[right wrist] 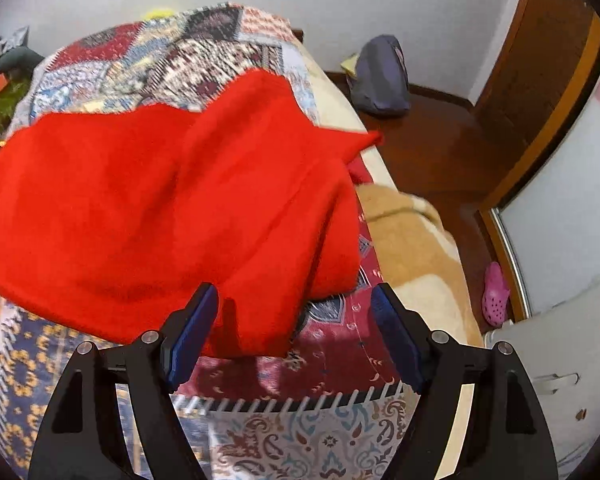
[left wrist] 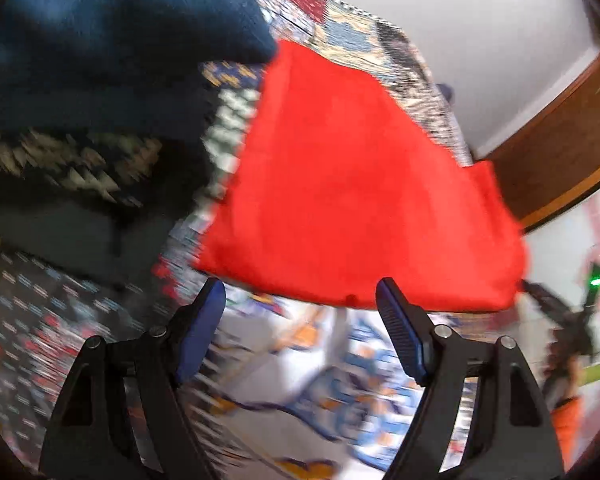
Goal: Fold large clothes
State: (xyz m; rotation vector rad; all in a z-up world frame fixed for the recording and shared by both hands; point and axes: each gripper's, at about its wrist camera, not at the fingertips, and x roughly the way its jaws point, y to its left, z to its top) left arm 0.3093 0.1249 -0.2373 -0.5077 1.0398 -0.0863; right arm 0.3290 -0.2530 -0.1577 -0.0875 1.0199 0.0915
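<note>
Right wrist view: my right gripper point(right wrist: 294, 320) is spread wide, grasping nothing, just short of the red garment point(right wrist: 160, 208) lying on the patchwork bedspread point(right wrist: 172, 52). My left gripper point(left wrist: 300, 312) gapes too, empty, near the garment's edge; a dark blue cloth point(left wrist: 112, 36) lies far left.

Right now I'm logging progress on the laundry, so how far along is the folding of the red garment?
Partly done at best: the red garment lies on the patterned bedspread, bunched with loose folds, not a neat rectangle. Nothing is in hand: the left hand-held gripper and right hand-held gripper are both open near its edge. Left to do: grip, flatten and finish folding. A dark blue garment also waits.
</note>
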